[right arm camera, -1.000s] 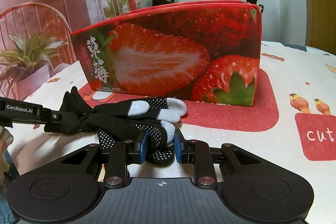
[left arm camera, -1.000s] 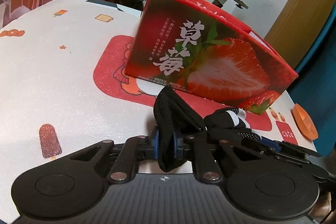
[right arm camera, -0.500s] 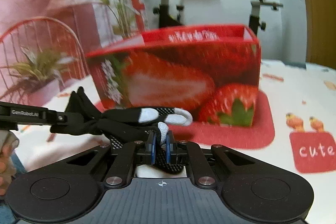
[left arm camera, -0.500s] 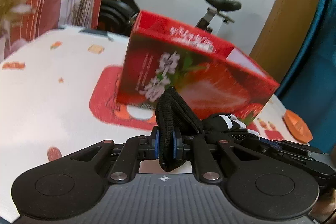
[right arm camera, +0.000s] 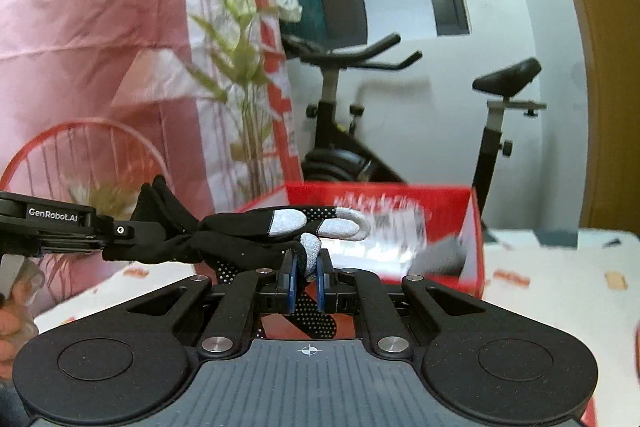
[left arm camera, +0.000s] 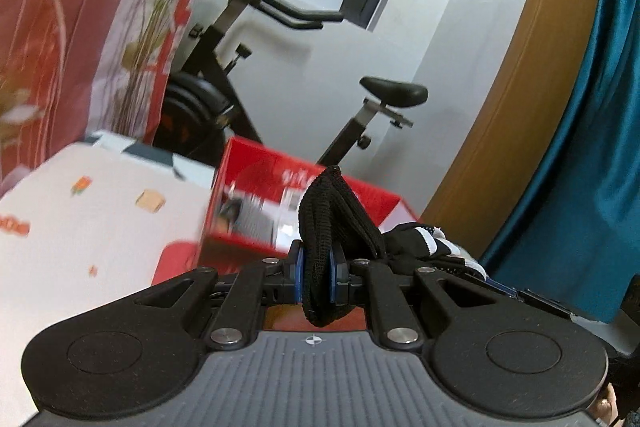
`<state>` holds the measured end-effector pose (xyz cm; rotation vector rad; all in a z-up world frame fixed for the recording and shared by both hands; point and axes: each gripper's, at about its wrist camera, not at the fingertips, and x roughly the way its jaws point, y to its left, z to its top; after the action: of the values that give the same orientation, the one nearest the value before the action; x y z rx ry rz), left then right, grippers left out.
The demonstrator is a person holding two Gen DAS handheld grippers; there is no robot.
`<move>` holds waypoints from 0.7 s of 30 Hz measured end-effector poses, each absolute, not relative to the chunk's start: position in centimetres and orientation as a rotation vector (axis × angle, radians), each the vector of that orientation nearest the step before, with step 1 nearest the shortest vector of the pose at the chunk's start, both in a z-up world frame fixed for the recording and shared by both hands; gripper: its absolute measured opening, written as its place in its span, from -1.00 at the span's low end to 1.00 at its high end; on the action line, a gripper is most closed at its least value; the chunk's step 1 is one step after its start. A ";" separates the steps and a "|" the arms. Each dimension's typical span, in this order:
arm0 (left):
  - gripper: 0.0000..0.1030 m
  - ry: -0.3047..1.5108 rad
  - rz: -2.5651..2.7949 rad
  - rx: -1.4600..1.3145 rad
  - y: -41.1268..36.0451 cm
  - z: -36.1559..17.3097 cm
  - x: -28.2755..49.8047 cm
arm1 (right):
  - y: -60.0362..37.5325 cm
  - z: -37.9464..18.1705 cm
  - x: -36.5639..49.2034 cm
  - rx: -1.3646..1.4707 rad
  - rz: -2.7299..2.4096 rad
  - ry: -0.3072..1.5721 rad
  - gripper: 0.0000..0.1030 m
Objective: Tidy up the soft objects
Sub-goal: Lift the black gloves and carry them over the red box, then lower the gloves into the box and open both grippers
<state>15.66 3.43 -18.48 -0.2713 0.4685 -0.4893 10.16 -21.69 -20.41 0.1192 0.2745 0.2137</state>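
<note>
A black glove with grey fingertips [right arm camera: 256, 231] hangs in the air, stretched between both grippers. My left gripper [left arm camera: 318, 273] is shut on the glove's black cuff [left arm camera: 324, 223]. My right gripper [right arm camera: 306, 281] is shut on the glove's finger end [right arm camera: 310, 251]. The left gripper also shows at the left of the right wrist view [right arm camera: 116, 231], clamping the cuff. The open red strawberry box [right arm camera: 400, 227] stands on the table just beyond the glove; its open top shows in the left wrist view [left arm camera: 280, 203] too.
The white patterned tablecloth [left arm camera: 80, 227] has a red mat [left arm camera: 176, 263] under the box. An exercise bike [right arm camera: 360, 131] stands behind the table. A pink floral curtain [right arm camera: 100, 67] hangs at the left, a teal curtain [left arm camera: 580, 167] at the right.
Both grippers have lifted the glove off the table and up to the level of the box's open top. The right gripper closed on the glove's fingers during the lift.
</note>
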 end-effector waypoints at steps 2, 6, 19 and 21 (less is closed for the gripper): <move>-0.75 0.455 -0.494 -0.263 2.9 -17.5 16.7 | -22.3 -19.3 11.4 0.110 0.206 0.267 -0.83; -0.75 0.452 -0.502 -0.249 1.7 -16.3 18.9 | -23.2 -17.7 14.4 0.109 0.192 0.283 -0.83; -0.74 0.654 -0.495 -0.205 -1.6 -17.8 30.3 | -25.2 -17.8 26.9 0.116 0.143 0.490 -0.83; -0.74 0.681 -0.492 -0.181 -2.3 -18.3 31.7 | -25.4 -18.3 28.4 0.123 0.138 0.527 -0.83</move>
<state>31.66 -2.26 -18.28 -0.1809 0.6808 -0.4916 28.43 -25.39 -18.30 0.1228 0.5268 0.1377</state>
